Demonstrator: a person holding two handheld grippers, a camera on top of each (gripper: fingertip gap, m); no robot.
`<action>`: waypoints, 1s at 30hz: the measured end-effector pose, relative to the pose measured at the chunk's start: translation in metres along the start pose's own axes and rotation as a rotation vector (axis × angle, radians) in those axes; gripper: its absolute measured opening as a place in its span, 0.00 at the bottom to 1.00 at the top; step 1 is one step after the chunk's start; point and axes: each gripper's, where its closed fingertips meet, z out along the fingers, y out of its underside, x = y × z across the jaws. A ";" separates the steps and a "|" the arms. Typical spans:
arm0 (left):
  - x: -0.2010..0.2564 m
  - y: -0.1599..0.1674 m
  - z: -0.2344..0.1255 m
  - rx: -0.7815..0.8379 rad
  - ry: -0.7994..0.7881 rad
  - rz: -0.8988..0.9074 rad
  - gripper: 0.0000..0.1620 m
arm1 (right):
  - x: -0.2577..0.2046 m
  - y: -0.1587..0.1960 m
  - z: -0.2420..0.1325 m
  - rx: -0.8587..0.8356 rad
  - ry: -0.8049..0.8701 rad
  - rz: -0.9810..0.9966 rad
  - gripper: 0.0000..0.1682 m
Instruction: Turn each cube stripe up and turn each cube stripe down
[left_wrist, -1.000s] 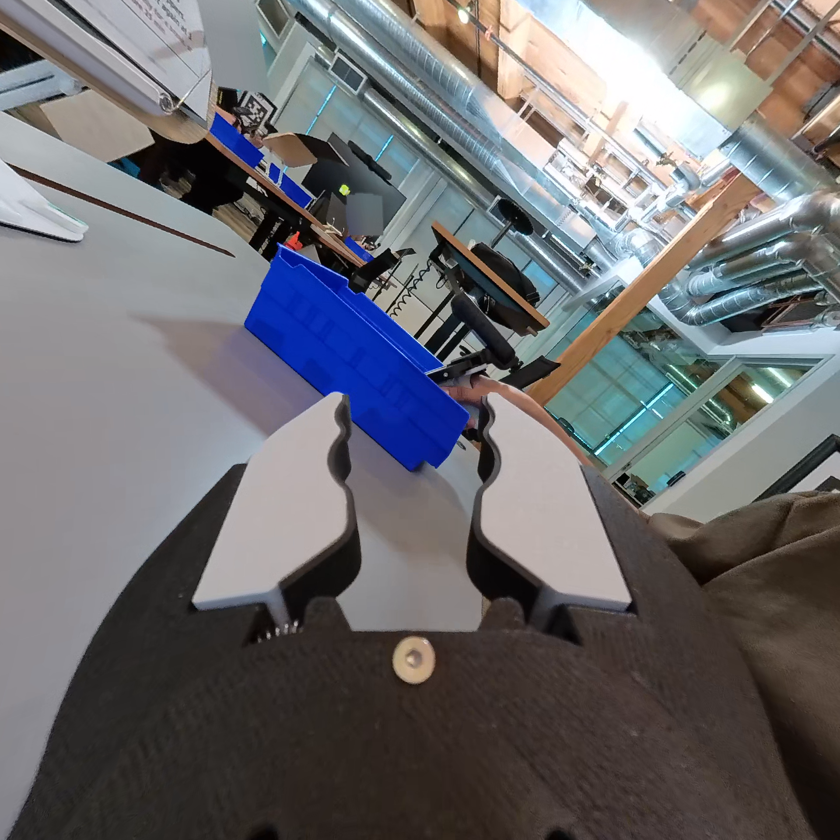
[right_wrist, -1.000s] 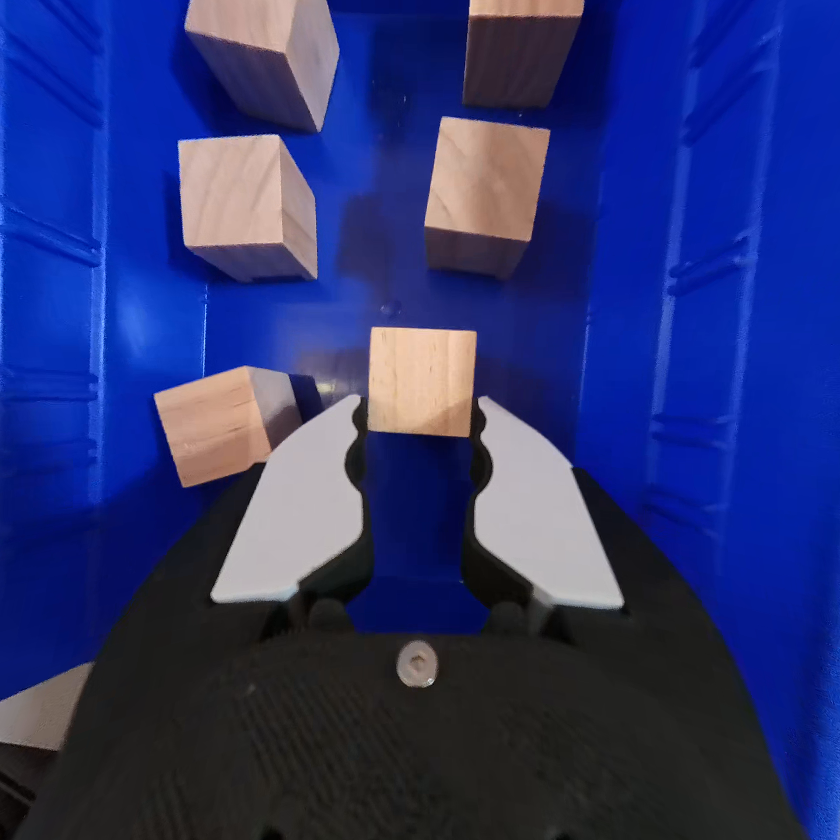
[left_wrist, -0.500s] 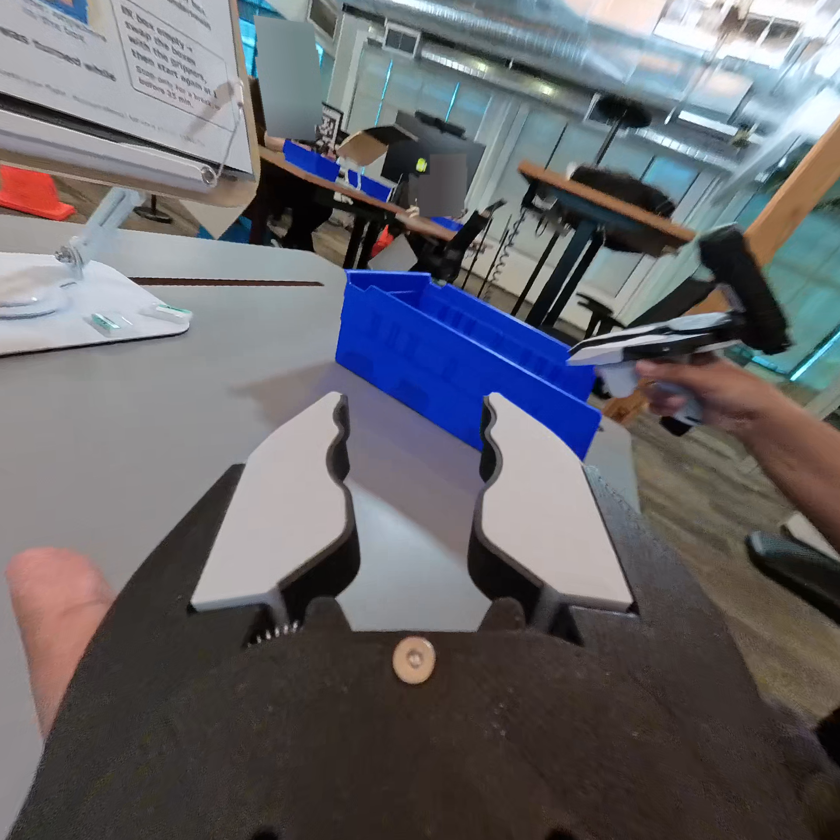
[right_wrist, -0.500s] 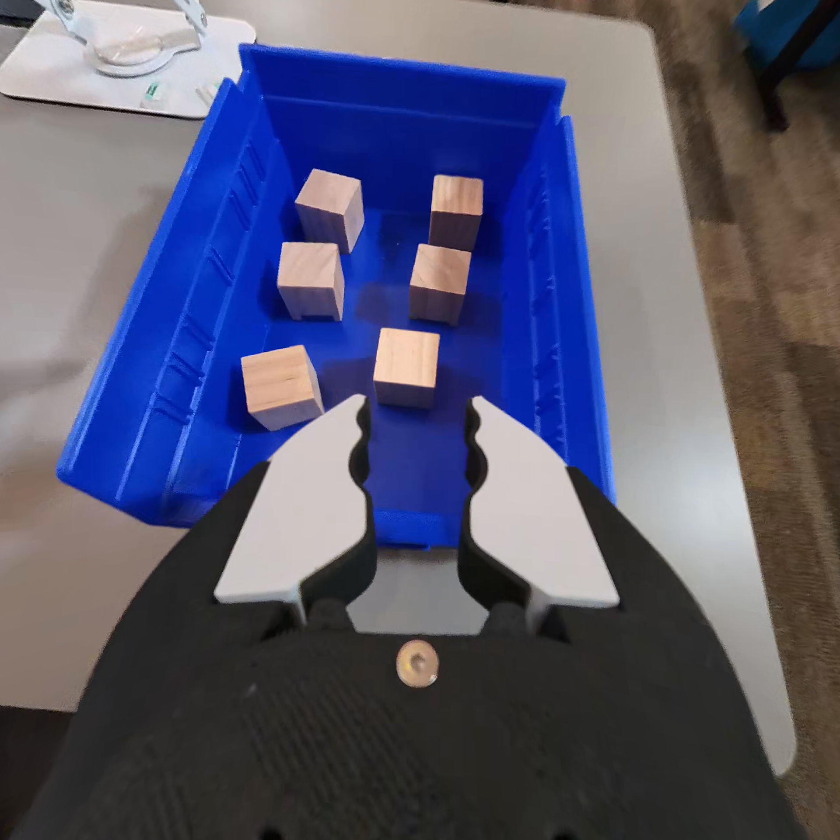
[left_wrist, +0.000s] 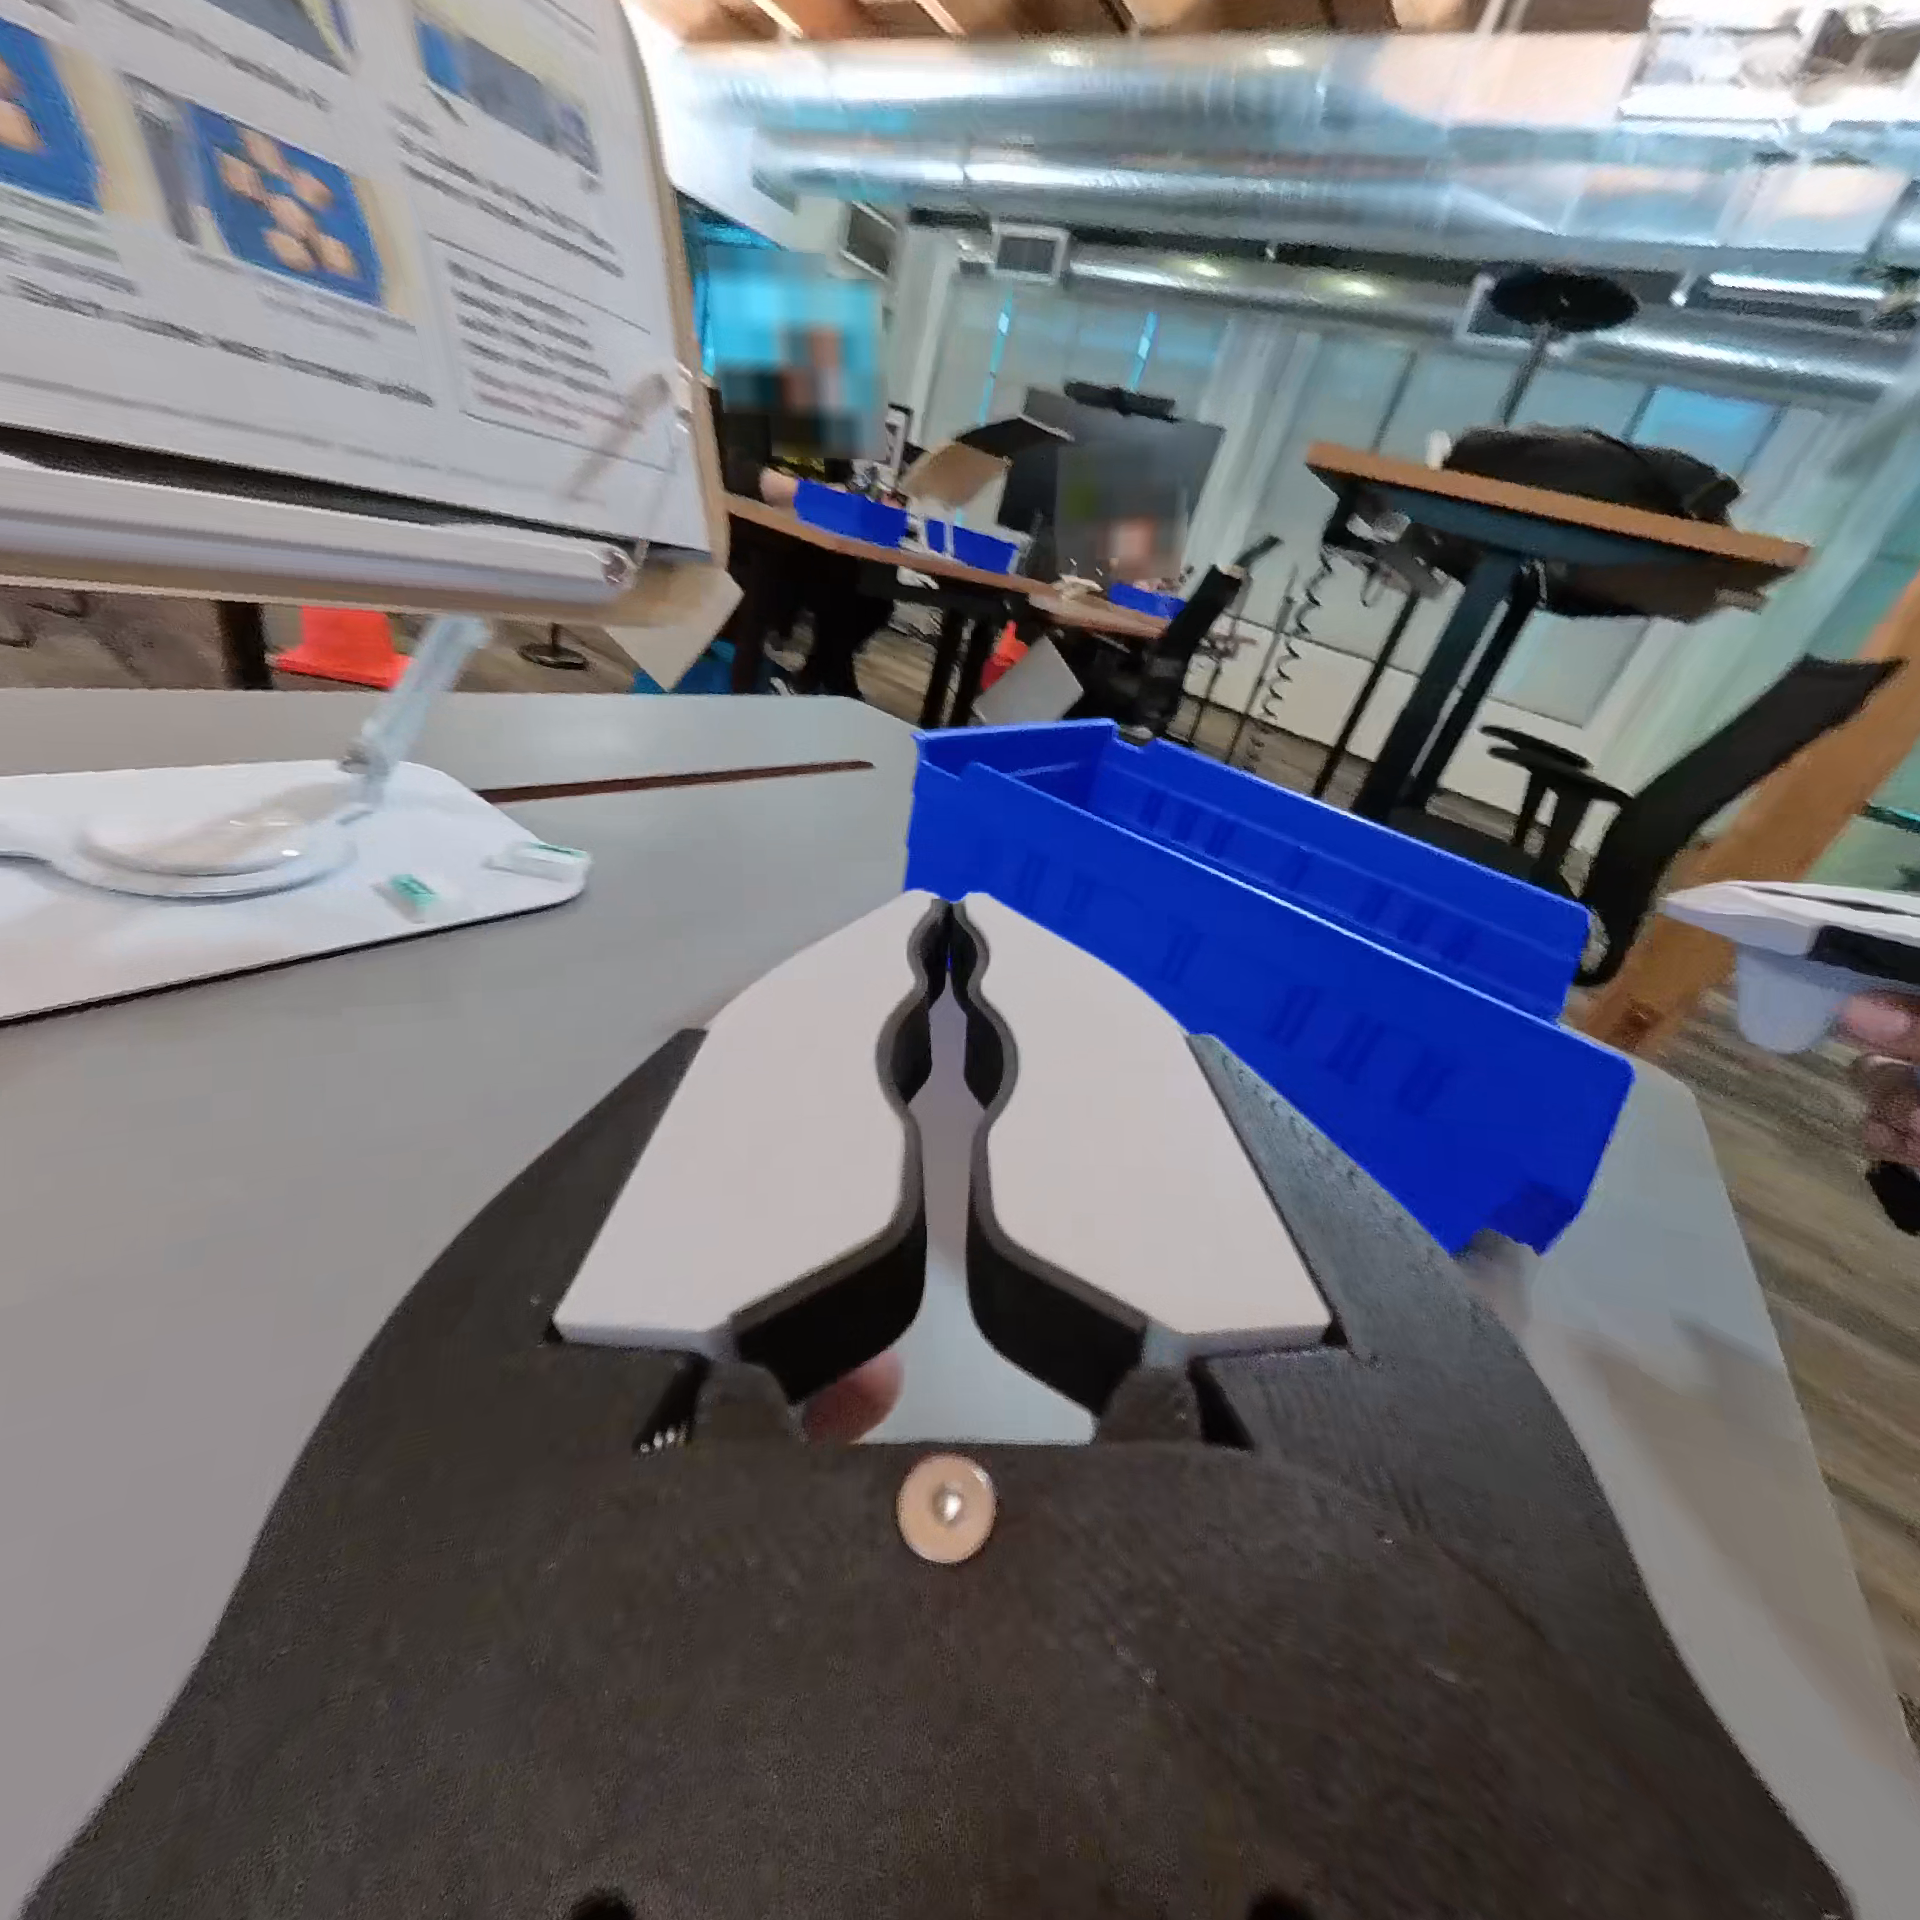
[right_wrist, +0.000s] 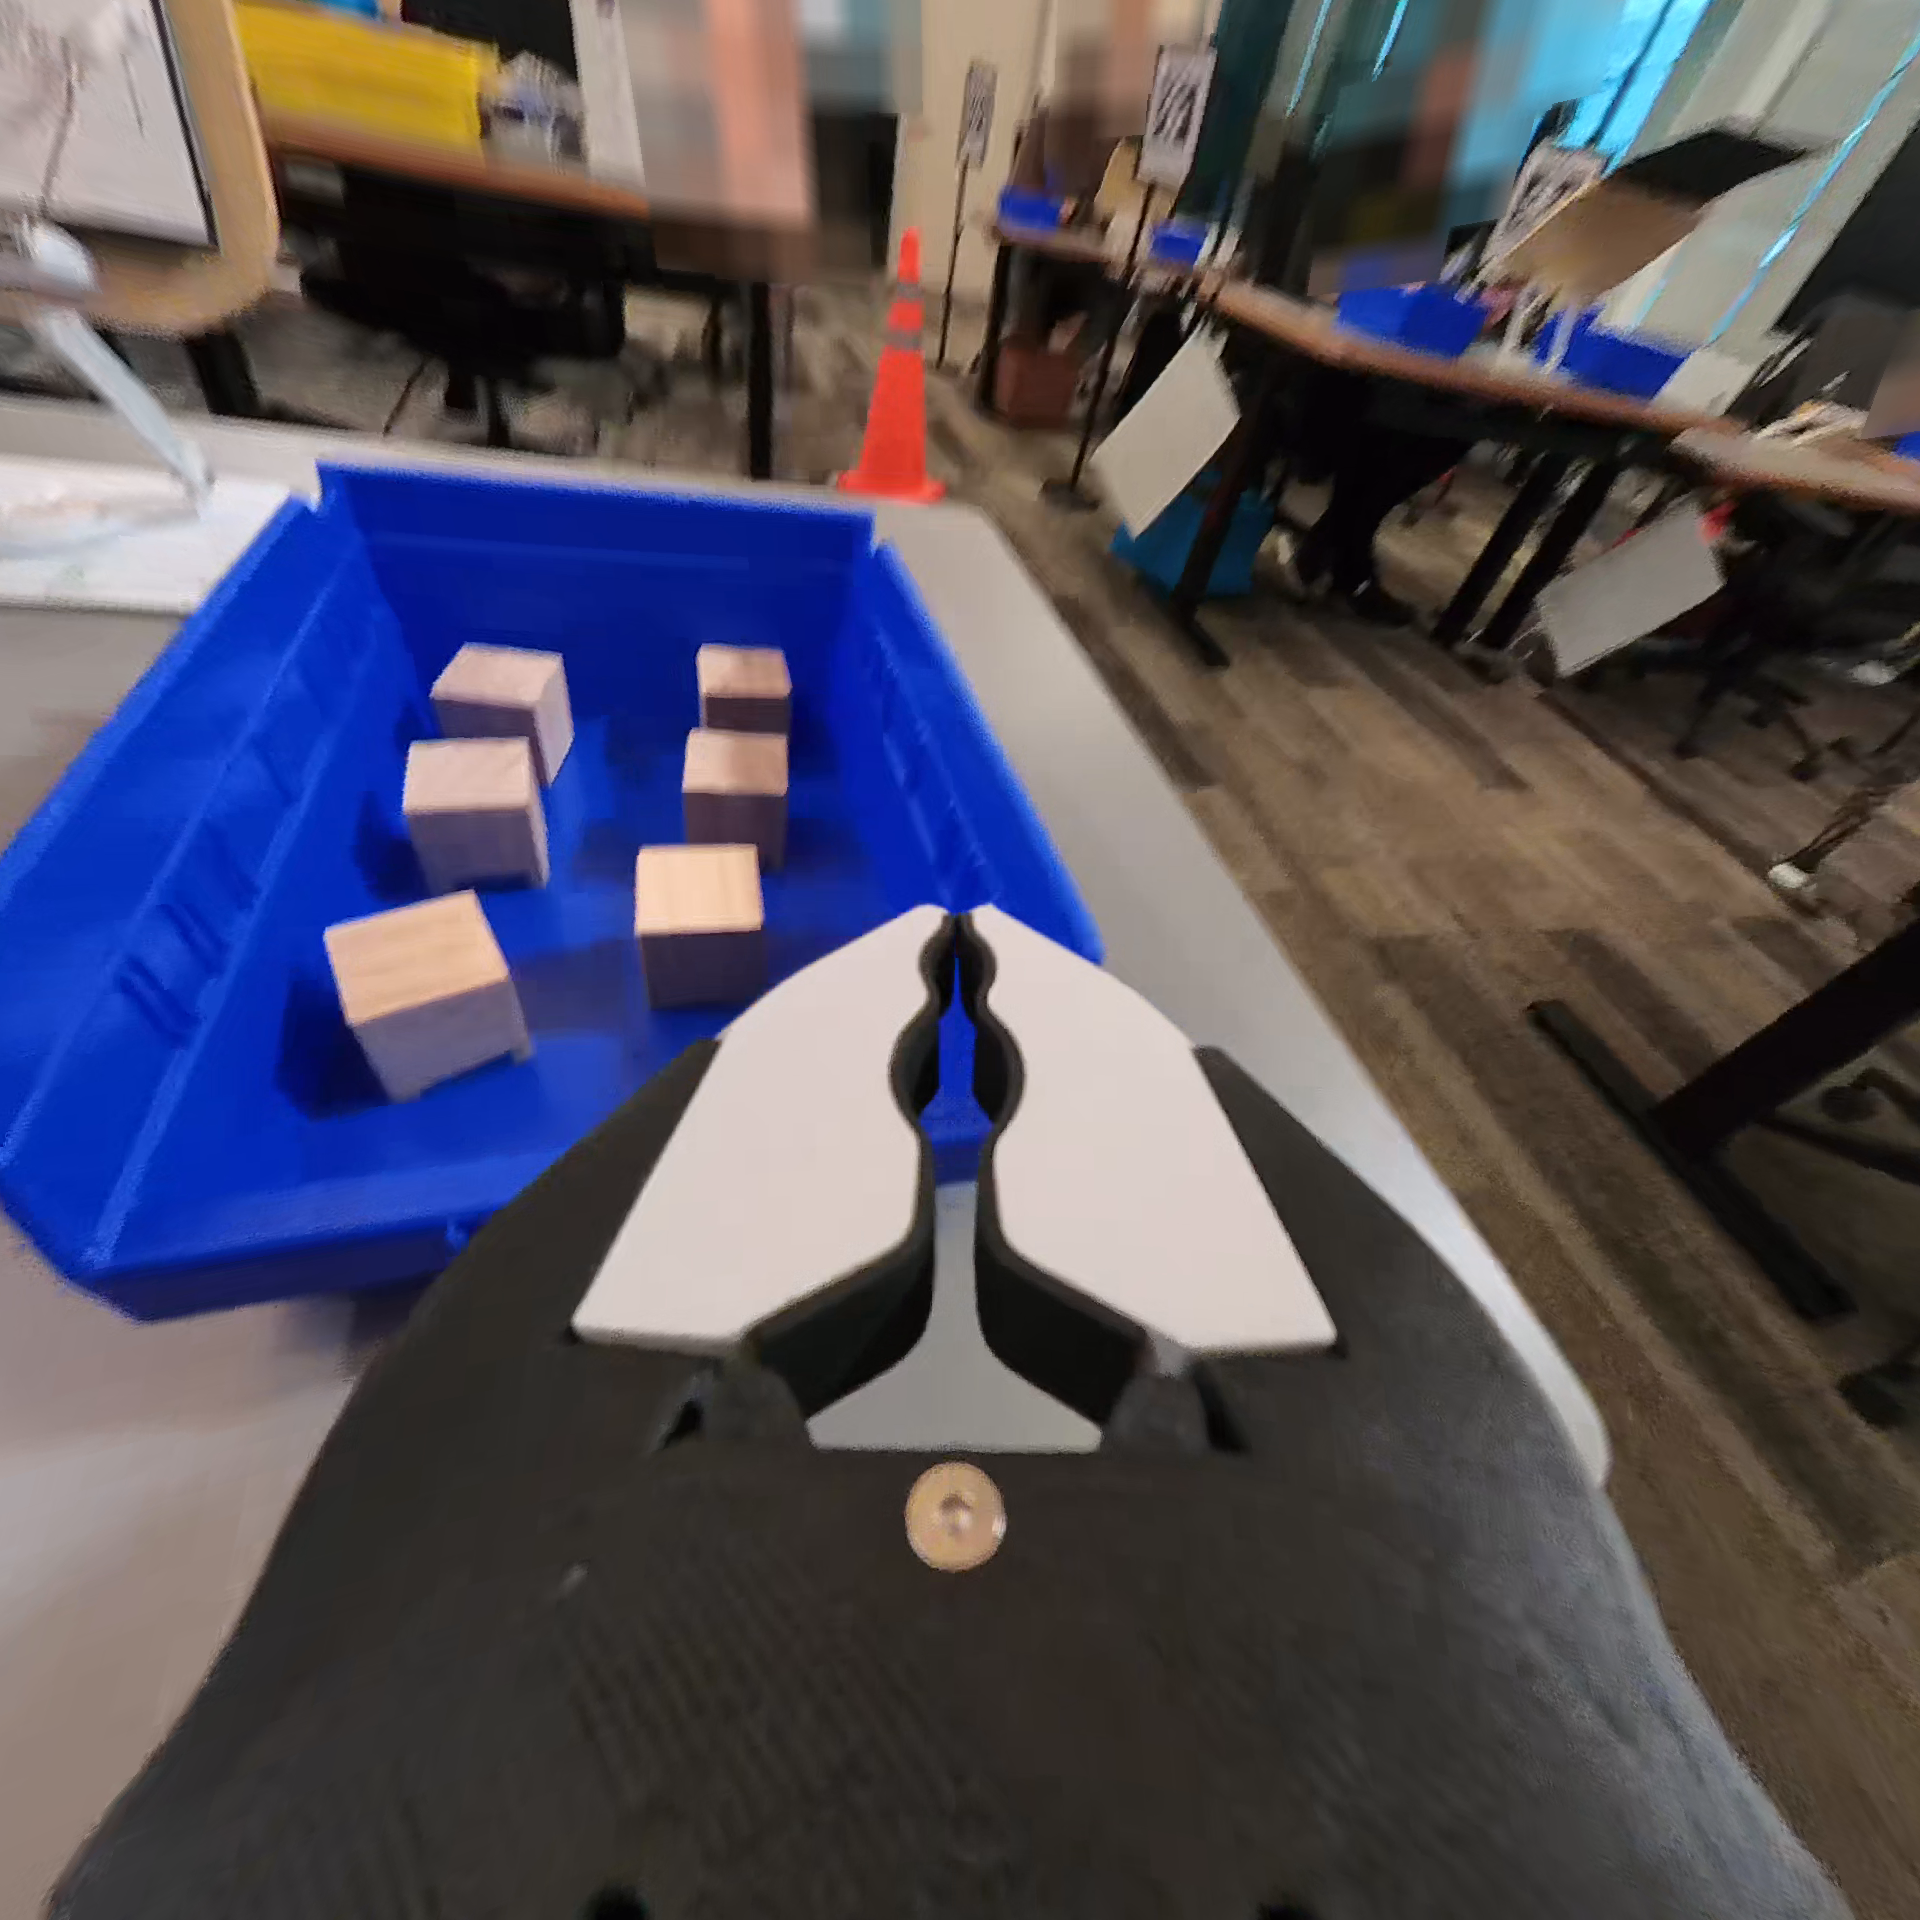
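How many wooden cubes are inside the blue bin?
6, all in the blue bin: left column; right column. None seems hidden.

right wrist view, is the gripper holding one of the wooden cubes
No, the right gripper is shut on nothing outside the blue bin, and all six wooden cubes sit loose on the bin floor.

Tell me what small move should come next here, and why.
Probably open the right claw and bring it back over the blue bin. It is shut on nothing and sits outside the bin's near corner; six wooden cubes lie inside with no stripe showing. The left claw is shut too, beside the bin.
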 end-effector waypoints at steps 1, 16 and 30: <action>-0.002 -0.002 -0.003 0.008 -0.008 -0.002 0.00 | 0.005 -0.008 -0.003 0.045 0.017 0.010 0.00; -0.065 -0.019 -0.072 -0.010 -0.328 0.048 0.01 | -0.094 -0.102 -0.020 0.486 -0.510 0.259 0.00; -0.069 -0.005 -0.153 0.017 -0.429 0.014 0.00 | -0.297 -0.115 -0.024 0.484 -0.760 0.064 0.00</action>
